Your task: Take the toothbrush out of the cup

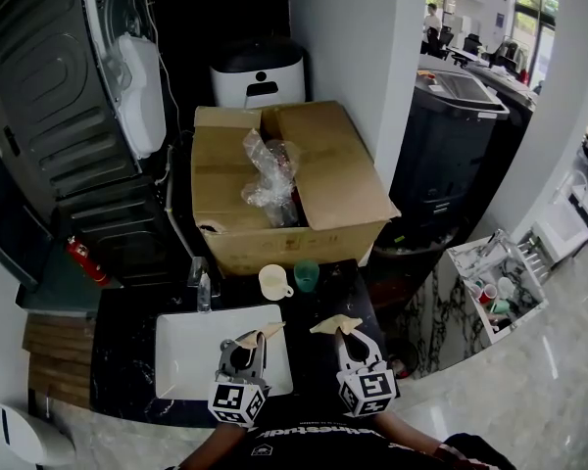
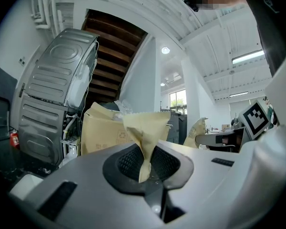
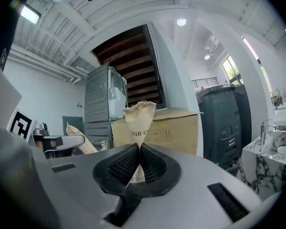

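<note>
A brown cardboard box (image 1: 314,179) is shown, with a cream cup (image 1: 273,282) and a green cup (image 1: 306,274) just in front of it on a black counter (image 1: 127,346). Farther in front of the box, a white basin (image 1: 186,360) is seen. The grey left gripper (image 1: 263,337) and right gripper (image 1: 345,335) are marked with black-and-white squares, with tan paper (image 1: 335,324) pinched in each.

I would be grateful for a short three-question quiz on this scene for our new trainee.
1. True or false: the left gripper and the right gripper are both empty.
2. In the head view, which cup stands further right: A the cream cup, B the green cup?
3. Fill in: the cardboard box behind the cups is ____ (open or closed).
Key: 1 false, each is shut on a tan paper scrap; 2 B; 3 open.
</note>
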Demonstrator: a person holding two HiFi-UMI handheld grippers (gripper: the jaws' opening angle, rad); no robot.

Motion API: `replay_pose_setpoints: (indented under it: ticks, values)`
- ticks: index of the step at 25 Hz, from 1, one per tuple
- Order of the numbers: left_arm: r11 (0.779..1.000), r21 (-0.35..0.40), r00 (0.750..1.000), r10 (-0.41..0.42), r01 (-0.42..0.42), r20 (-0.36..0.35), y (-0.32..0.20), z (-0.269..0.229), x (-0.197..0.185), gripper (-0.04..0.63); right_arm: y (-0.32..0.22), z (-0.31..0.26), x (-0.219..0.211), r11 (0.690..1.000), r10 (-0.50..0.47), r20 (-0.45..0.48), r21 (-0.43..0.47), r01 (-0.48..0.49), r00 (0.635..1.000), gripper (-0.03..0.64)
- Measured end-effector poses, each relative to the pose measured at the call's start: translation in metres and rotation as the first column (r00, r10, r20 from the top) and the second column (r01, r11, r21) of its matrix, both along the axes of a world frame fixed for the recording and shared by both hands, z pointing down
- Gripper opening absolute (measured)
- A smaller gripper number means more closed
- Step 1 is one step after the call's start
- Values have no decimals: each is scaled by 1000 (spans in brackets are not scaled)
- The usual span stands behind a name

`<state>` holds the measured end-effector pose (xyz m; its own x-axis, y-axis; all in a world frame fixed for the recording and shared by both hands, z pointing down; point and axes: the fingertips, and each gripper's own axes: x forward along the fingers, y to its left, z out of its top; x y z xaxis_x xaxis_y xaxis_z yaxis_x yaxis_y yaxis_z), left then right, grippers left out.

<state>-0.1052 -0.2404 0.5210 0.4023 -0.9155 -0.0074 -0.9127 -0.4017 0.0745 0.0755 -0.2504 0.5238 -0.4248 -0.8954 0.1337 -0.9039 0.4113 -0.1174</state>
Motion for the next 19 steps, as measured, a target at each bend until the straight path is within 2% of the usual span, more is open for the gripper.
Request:
replay_pose_setpoints:
  ticks: [19]
  values:
    - [1000,-16,1000,-9,9,-4,2,5,-1,38,-3,3,-1,1000,-10,-8,-15,9,1000,38]
